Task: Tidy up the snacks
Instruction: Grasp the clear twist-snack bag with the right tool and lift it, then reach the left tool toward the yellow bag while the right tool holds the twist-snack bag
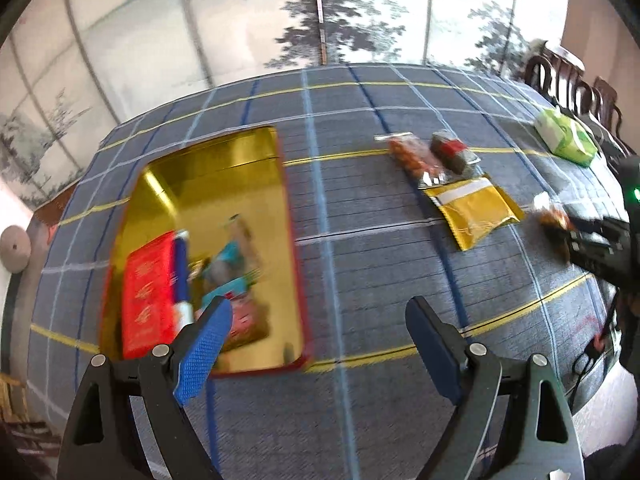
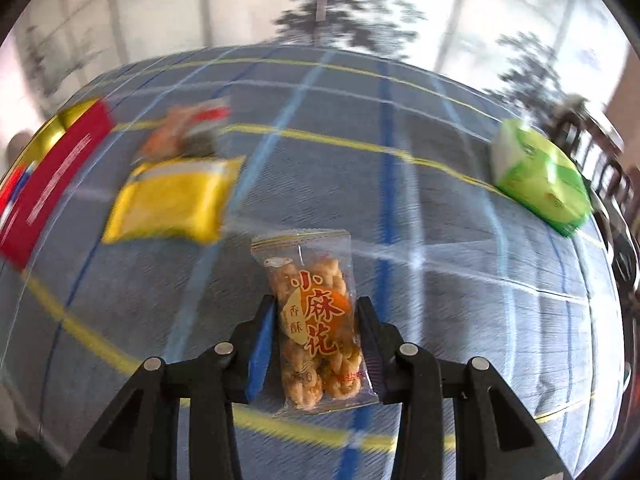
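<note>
Right gripper [image 2: 316,344] clamped on a clear packet of fried dough twists [image 2: 314,320], both fingers pressed to its sides, packet held upright above the plaid tablecloth [image 2: 440,208]. Left gripper [image 1: 320,344] spread wide with nothing between its blue-padded fingers [image 1: 204,352], hovering over the near edge of the cloth beside the gold tin [image 1: 224,184].

Inside the tin, near end: a red box [image 1: 148,292], a blue-and-white tube [image 1: 181,276] alongside it, and a few small wrapped snacks, blurred. Far end of the tin bare gold.

Toward the right side of the table: a yellow foil pouch [image 1: 476,212], and just beyond it, touching or overlapping, an orange snack packet [image 1: 412,156] and a dark green packet [image 1: 452,152]. Near the far right corner, a green-and-white tissue pack [image 1: 566,136], well apart from the rest.
</note>
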The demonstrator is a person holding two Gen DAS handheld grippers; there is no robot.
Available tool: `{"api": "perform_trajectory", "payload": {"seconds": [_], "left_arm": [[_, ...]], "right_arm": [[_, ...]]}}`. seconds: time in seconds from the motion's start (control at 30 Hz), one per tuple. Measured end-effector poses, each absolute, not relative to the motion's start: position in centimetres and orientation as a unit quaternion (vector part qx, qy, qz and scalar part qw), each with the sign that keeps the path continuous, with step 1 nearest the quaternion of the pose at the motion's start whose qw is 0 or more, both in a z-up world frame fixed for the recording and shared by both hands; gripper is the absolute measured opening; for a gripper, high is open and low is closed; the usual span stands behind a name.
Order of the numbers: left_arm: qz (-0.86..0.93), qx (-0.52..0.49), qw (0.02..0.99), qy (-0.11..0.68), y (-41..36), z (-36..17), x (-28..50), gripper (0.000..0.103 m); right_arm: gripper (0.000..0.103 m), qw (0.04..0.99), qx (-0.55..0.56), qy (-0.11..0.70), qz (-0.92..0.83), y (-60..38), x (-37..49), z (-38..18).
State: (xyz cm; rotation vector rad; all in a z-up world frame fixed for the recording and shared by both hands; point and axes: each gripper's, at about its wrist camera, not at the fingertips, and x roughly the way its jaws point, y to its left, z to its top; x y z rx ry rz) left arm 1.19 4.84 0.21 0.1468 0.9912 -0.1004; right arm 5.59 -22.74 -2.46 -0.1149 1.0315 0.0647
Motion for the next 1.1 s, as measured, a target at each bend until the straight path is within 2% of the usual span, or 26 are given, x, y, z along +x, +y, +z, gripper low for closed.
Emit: {"api": "perform_trajectory", "payload": {"seconds": [0.23, 0.43, 1.1], "left_arm": [[-0.083, 0.067, 0.862, 0.495, 1.2, -1.0, 3.3, 0.087], [-0.091, 0.05, 0.86, 0.499, -1.5, -1.4, 5.3, 0.099], [-0.097, -0.014, 0.844, 0.527, -7.2, -2.8, 9.2, 0.102]], "right_arm": [[0.04, 0.885, -0.031, 0.464, -0.006, -25.3, 8.6, -3.1], [0.04, 0.891, -0.03, 0.453, -0.012, -26.2, 10.3, -3.5], [0.04, 0.895, -0.008, 0.446, 0.007, -27.5, 11.2, -3.7]]}}
